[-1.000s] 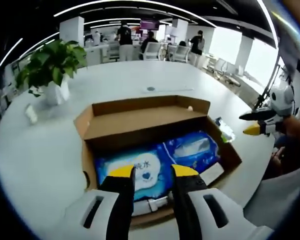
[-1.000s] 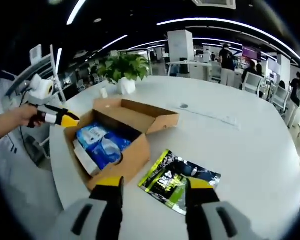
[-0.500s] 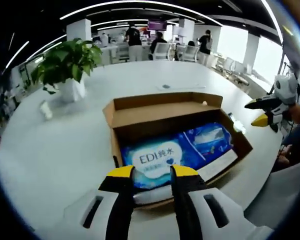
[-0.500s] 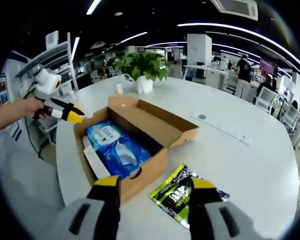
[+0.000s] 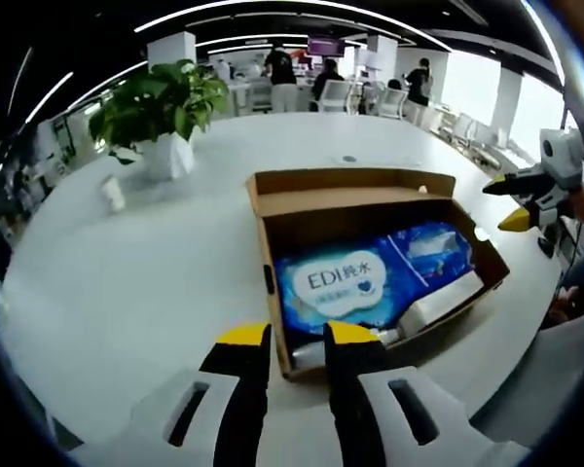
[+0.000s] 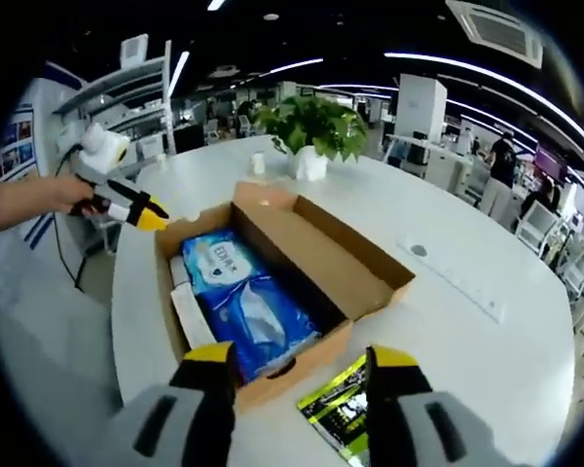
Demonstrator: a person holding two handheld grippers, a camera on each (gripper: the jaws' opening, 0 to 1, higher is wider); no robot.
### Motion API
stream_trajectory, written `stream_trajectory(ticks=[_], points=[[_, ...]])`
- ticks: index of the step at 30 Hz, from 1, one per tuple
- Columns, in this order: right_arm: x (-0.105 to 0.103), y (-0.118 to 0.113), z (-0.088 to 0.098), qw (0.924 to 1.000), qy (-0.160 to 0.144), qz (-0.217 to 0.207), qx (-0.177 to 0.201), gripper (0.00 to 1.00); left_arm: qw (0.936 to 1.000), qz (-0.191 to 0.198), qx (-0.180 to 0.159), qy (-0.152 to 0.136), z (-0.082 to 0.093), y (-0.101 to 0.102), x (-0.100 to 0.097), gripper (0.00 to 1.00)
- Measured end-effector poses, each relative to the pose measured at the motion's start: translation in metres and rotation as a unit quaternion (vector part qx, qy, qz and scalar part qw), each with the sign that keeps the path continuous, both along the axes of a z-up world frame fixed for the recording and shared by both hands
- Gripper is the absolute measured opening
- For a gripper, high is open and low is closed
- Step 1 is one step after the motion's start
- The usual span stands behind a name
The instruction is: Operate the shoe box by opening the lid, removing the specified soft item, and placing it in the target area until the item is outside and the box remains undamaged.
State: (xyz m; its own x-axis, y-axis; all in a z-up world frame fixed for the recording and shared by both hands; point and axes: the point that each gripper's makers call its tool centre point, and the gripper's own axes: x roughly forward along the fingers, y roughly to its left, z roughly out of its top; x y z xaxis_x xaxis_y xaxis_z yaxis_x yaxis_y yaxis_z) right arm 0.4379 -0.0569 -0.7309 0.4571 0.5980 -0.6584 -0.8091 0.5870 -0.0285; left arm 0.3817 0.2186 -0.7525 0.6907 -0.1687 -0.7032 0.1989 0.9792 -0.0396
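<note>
The shoe box (image 5: 370, 263) lid is open; the blue soft pack (image 6: 248, 302) is inside, both my tools spread, empty.

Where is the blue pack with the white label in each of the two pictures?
Left gripper view: the blue pack lies inside the open shoe box, right of centre, just above the left gripper.
Right gripper view: the blue pack lies in the shoe box, left of centre, above the right gripper.
Shared landmark: the potted plant on the white table beyond the box.
</note>
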Motion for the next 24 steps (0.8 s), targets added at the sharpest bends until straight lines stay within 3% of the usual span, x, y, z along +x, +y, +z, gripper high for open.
stream_trajectory(ticks=[4,15,20,24], points=[[0.002,0.01,-0.003,0.9997,-0.006,0.021,-0.01,0.49,0.9999,0.017,0.002,-0.001,-0.005,0.008,-0.001,0.16],[0.01,0.029,-0.022,0.9976,-0.002,0.057,-0.041,0.43,0.9983,0.041,-0.032,0.024,-0.023,0.013,-0.005,0.09],[0.013,0.041,-0.032,0.9953,-0.001,0.079,-0.056,0.4,0.9978,0.048,-0.042,0.021,-0.023,0.011,-0.005,0.04],[0.014,0.048,-0.041,0.9935,0.004,0.091,-0.069,0.37,0.9942,0.081,-0.067,0.024,-0.023,0.012,-0.005,0.03]])
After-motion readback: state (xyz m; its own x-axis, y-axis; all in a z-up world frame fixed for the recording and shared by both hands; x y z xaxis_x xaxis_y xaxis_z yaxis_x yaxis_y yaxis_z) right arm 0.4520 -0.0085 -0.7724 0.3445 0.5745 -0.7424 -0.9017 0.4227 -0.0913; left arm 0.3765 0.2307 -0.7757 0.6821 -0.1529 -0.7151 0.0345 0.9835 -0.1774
